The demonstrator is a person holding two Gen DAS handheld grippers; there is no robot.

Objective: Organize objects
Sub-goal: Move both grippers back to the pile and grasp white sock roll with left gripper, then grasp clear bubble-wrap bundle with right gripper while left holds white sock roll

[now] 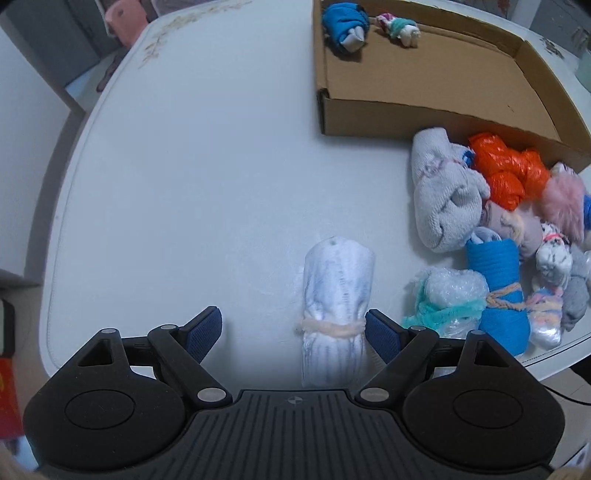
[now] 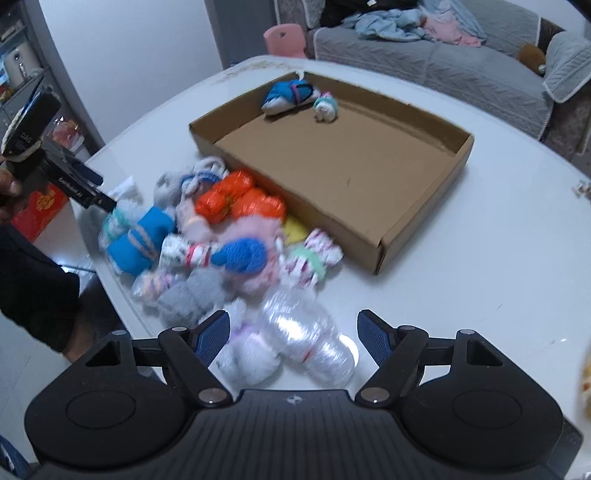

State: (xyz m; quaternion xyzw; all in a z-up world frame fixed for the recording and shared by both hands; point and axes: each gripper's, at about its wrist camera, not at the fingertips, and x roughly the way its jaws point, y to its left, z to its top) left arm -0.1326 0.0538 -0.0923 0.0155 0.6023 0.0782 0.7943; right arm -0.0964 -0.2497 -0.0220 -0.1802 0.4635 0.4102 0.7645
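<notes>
Your left tongs (image 1: 293,332) are spread wide over the white table (image 1: 184,184), and a white roll (image 1: 336,314) tied with a pale yarn band lies between the pads, close against the right-hand pad and well clear of the left one; nothing is gripped. The roll's long axis runs from 6 toward 12 o'clock in that view, its rounded end pointing away from you. At 3 o'clock of it sits the pile of bundles (image 1: 509,229), with a grey roll, an orange plastic bundle and a blue roll tied with yarn among them. The cardboard box (image 1: 424,110) lies at 1 o'clock, holding a blue bundle (image 1: 345,24) and a small teal-and-white one (image 1: 400,27) in its far corner. Your right tongs (image 2: 293,334) are also open and hold nothing, poised above a clear plastic bundle (image 2: 310,336) whose long axis slants from 11 to 5 o'clock, though blur softens its outline.
</notes>
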